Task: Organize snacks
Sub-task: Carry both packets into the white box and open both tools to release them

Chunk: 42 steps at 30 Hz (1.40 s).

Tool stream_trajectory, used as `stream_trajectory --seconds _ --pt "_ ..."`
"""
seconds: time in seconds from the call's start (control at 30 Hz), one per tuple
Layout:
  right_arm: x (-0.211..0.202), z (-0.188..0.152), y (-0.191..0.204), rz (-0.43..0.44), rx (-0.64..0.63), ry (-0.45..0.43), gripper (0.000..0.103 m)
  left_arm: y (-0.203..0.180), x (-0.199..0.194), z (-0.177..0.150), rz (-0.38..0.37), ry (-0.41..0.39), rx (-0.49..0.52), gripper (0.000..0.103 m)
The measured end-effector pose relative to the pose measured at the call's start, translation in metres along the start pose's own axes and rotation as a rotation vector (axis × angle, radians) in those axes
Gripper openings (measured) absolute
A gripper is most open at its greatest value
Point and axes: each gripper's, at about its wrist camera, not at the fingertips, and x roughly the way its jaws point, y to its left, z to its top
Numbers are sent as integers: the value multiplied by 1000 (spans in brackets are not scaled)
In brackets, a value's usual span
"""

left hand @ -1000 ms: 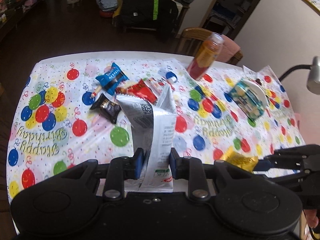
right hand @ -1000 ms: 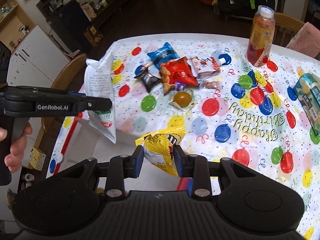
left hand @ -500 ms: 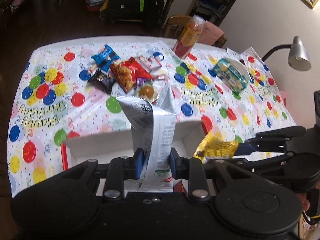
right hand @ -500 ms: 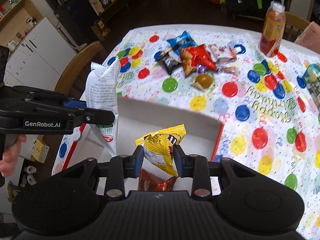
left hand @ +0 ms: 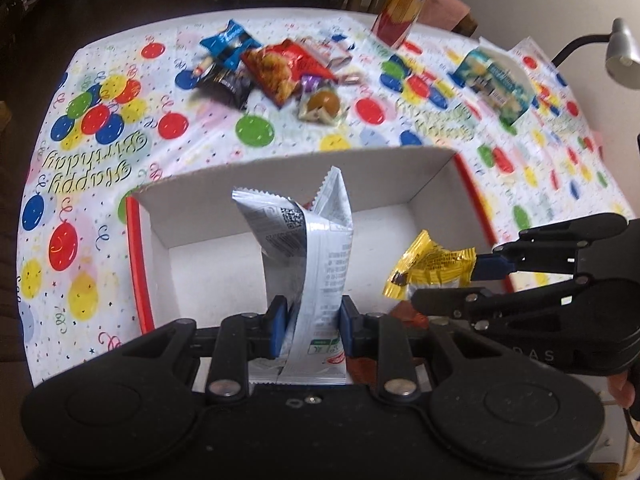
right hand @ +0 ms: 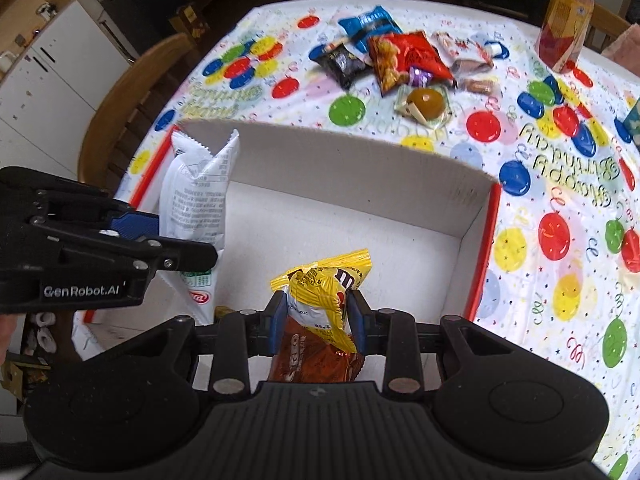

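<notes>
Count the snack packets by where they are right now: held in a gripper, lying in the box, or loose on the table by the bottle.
Held: 2, white packet, yellow packet
In the box: 1 visible, brown packet
Loose, roughly: 7
Total: about 10

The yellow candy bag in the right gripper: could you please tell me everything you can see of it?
The yellow candy bag is a small, crinkled, glossy foil pouch with brown lettering and a serrated top edge. The right gripper is shut on its lower half, holding it upright over the open white cardboard box, above a brown snack pack lying inside. Only the gripper's blue pads touch it.
</notes>
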Motion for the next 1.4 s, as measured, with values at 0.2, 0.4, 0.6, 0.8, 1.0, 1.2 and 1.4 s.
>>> stream_trajectory --seconds 0.2,0.4,0.6,0.8,1.0,1.2,1.4 --pt "22 5 1 -36 -2 9 32 3 23 3 40 34 11 25" --pt "44 8 -4 -49 15 34 32 8 46 5 73 76 14 25" --pt "59 7 -8 -56 28 68 32 8 61 4 56 109 12 25" --pt "67 3 -10 -49 46 88 32 10 71 3 47 137 1 25" --pt "71 1 -12 -38 66 101 32 10 74 3 40 141 -3 25" --pt "66 2 -11 -30 76 96 33 9 73 2 40 138 1 26" --pt "51 2 -10 -25 73 77 42 8 63 0 22 115 -4 33"
